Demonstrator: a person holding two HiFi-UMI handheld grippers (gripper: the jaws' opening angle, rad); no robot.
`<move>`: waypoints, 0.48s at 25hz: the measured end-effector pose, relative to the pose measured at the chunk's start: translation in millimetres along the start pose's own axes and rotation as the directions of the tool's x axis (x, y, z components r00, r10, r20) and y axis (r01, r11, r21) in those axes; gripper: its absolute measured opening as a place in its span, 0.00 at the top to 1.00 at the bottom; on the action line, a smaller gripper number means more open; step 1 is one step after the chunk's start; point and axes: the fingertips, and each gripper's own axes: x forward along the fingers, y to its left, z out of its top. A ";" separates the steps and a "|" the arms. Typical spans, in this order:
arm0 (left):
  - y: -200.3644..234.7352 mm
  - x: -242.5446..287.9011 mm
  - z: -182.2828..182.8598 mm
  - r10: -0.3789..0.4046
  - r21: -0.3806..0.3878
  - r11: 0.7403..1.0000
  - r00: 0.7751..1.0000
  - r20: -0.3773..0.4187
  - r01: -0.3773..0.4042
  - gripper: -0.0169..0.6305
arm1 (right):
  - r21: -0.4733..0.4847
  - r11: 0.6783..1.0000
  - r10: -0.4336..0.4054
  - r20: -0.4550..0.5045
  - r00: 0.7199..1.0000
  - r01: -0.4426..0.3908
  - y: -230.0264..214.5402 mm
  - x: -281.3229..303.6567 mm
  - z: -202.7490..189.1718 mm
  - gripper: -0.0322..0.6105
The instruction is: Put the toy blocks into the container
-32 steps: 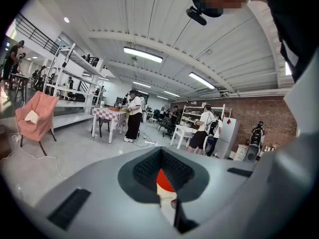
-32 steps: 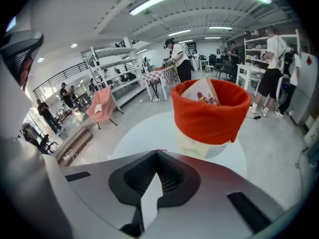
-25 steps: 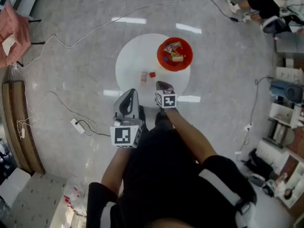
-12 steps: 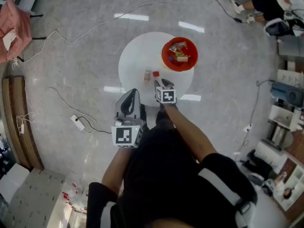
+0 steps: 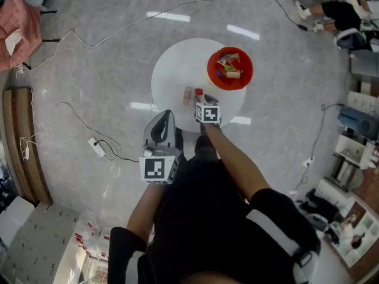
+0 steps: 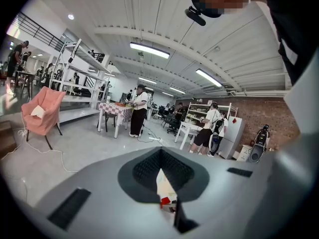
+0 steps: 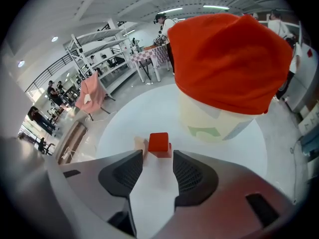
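Right hand-held gripper [image 7: 158, 158] tilts steeply down, jaws just opened wide, empty, before the red block [image 7: 159, 143].

No legible text, brand, number or sign found in any view. Noted on the left marker cube [image 5: 155, 168] and the right marker cube [image 5: 208, 113]: square black-and-white coded patterns only, carrying no letters or digits. Noted on the pale wall of the red-rimmed container [image 7: 219, 118]: a green printed mark and a grey patch, both too blurred to read.
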 end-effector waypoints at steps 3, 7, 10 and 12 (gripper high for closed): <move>2.7 -1.3 -1.0 0.006 0.004 1.000 1.000 -0.004 -0.006 0.99 | 0.002 1.000 0.000 -0.002 1.000 0.000 1.4 1.4 3.2 0.68; 4.9 -0.9 -0.5 0.015 -0.007 1.000 1.000 -0.008 -0.015 0.99 | -0.012 1.000 0.000 -0.002 1.000 0.000 1.8 4.4 6.8 0.68; 7.4 1.5 -2.4 0.020 -0.012 1.000 1.000 -0.011 -0.020 0.99 | -0.004 1.000 -0.010 0.002 1.000 0.010 -1.3 8.9 9.5 0.68; 9.3 2.3 -4.0 0.024 -0.013 1.000 1.000 -0.015 -0.024 0.99 | 0.004 1.000 -0.015 0.007 1.000 0.015 -2.7 9.6 12.7 0.69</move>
